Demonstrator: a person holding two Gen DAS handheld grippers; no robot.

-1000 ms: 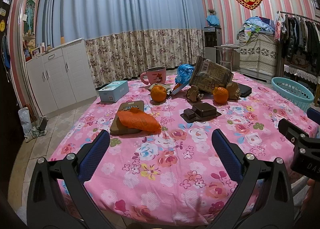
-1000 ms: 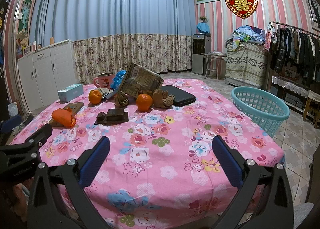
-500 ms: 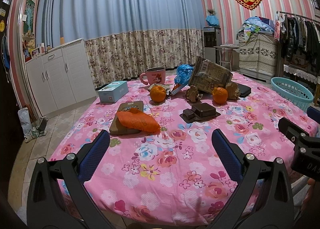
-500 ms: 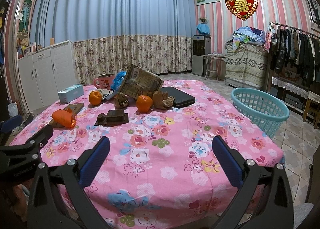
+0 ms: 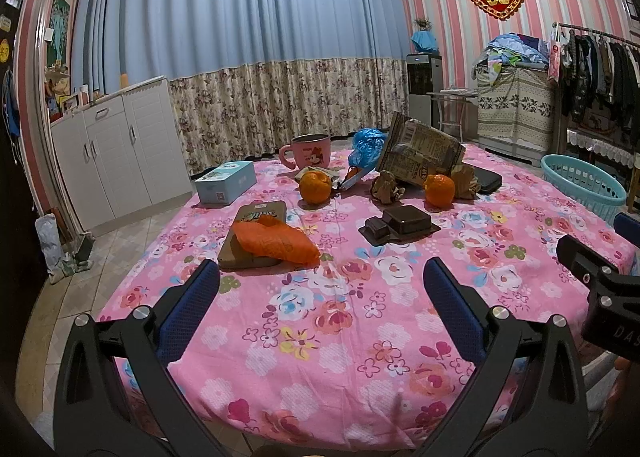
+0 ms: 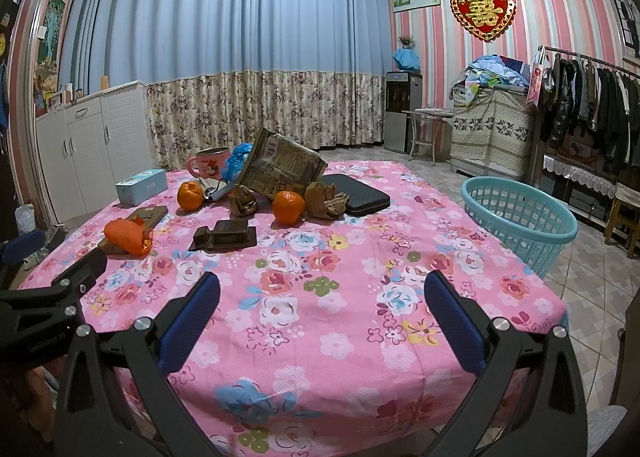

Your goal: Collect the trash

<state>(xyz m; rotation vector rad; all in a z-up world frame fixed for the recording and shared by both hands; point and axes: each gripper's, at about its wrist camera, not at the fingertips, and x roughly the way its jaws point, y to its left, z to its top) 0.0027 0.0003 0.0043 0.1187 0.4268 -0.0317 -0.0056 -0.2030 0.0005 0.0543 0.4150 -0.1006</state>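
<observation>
Basically nothing changed over last second: left claw (image 5: 320,293) and right claw (image 6: 322,297) still spread apart, empty, hovering at near edge of pink floral-cloth surface (image 6: 328,321). Orange crumpled plastic bag (image 5: 276,243) untouched; collecting not started.

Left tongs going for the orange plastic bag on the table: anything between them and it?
Nothing visible. The left tongs are open, and only bare flowered tablecloth lies between them and the orange plastic bag. The bag rests on a flat brown packet, so the lower finger may catch that edge.
</observation>
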